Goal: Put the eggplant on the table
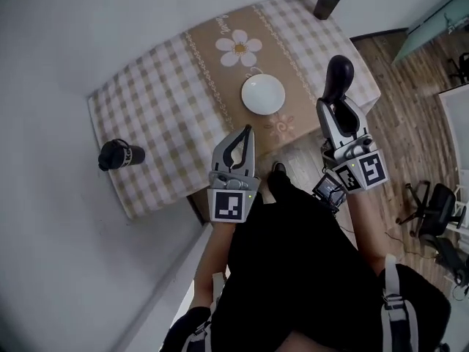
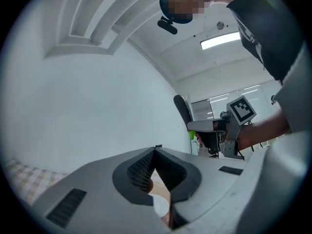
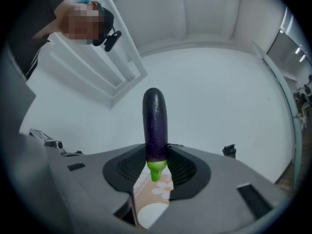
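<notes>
A dark purple eggplant (image 1: 340,74) with a green stem end stands out of my right gripper (image 1: 333,105), which is shut on its lower part above the table's near right edge. In the right gripper view the eggplant (image 3: 155,123) sticks up between the pads of the right gripper (image 3: 157,149), stem end toward the camera. My left gripper (image 1: 247,129) hangs over the table's near edge, shut with its tips touching and nothing in it; the left gripper view shows the left gripper (image 2: 156,149) the same way. The table (image 1: 161,101) has a checked cloth with a tan flowered runner.
A white plate (image 1: 263,94) lies on the runner between the grippers. One black bottle (image 1: 329,0) stands at the table's far corner, another (image 1: 121,155) at its left corner. White wall runs along the left. An office chair (image 1: 434,205) stands on the wooden floor at right.
</notes>
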`<state>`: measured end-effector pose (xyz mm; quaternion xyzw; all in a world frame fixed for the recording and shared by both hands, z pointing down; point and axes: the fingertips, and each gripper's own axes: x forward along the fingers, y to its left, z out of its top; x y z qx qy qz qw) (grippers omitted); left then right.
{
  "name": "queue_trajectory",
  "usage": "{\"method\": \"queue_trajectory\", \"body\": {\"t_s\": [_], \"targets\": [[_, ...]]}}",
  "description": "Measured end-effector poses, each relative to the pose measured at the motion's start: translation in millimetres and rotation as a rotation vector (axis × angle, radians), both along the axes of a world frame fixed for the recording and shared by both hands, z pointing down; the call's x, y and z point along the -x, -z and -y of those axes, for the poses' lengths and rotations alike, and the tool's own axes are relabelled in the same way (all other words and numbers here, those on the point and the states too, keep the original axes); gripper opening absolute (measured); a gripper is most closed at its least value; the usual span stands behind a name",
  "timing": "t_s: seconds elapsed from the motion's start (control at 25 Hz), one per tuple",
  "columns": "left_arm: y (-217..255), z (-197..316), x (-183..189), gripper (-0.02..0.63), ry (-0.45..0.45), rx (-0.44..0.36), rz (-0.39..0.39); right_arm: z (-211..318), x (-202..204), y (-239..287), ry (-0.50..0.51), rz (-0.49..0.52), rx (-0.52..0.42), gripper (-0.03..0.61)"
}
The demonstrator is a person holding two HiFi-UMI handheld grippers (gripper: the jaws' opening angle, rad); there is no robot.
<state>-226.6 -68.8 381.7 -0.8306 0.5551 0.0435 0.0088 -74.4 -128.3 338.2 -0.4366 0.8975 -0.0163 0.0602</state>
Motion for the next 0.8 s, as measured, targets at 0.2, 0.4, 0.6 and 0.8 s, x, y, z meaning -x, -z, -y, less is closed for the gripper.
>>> {"method": "queue_trajectory", "body": {"t_s": [0.2,0.4,0.6,0.8], "targets": [[-0.8,21.4,-2.7,0.003,-0.011,0.025,-0.023,27.0,-1.5,-3.9,-0.024,-0.045,-0.001,0.14],[1.8,32.1,-12.6,0.003,-0.063,0.009,0.012,51.2,8.0,-16.3,-0.014,-0.085,0.021,0.139],[-2.7,43.0,-8.7,0.003,-0.049,0.015,0.004,66.5,29.5,-37.3,0.057,-0.197,0.032,0.14],[-4.6,47.6,-11.3,0.003,-0.042,0.018,0.011,74.5,50.2,-66.2,0.156,-0.337,0.058,0.139]]}}
